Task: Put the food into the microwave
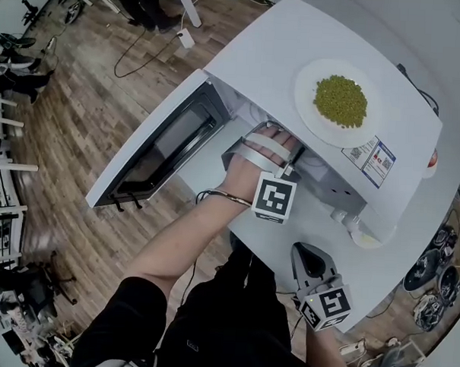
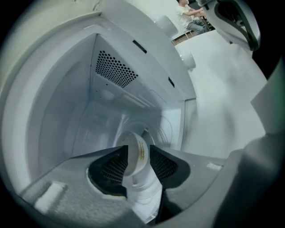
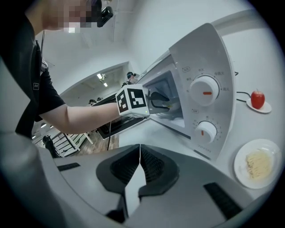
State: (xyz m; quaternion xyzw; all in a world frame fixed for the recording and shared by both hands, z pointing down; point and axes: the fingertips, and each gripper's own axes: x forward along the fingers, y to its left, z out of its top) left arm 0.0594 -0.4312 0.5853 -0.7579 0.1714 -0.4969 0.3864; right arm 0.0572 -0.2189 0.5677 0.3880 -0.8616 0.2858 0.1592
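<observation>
Dish: a white dish (image 2: 136,153) sat inside the microwave (image 1: 242,80), well into the cavity. What it carried did not show.
Left gripper: the left gripper (image 2: 139,148) reached in through the opening with its jaws spread. The dish stood between the pads, which did not seem to press on it.
Why so: to my eye the dish had been set down in there and let go, so the cavity floor bore it rather than the jaws.
Right gripper: the right gripper (image 3: 140,149) hung low by the table (image 1: 378,269) edge, its jaws pressed together on nothing. I judged it was parked clear of the other arm.
Door: the door (image 1: 159,145) stood swung wide to the person's left, leaving the opening free.
Next: I judged the move called for a straight pull back, without the jaws clipping the dish, and then shutting the door.
Around: a plate (image 1: 304,87) of peas (image 1: 340,100) lay on top of the microwave. A pasta plate (image 3: 242,171) and an apple (image 3: 257,99) on a saucer stood on the table beyond the knobs (image 3: 205,91).
In the way: the cavity walls ran close round the gripper, and the forearm in the doorway kept the door from closing.
</observation>
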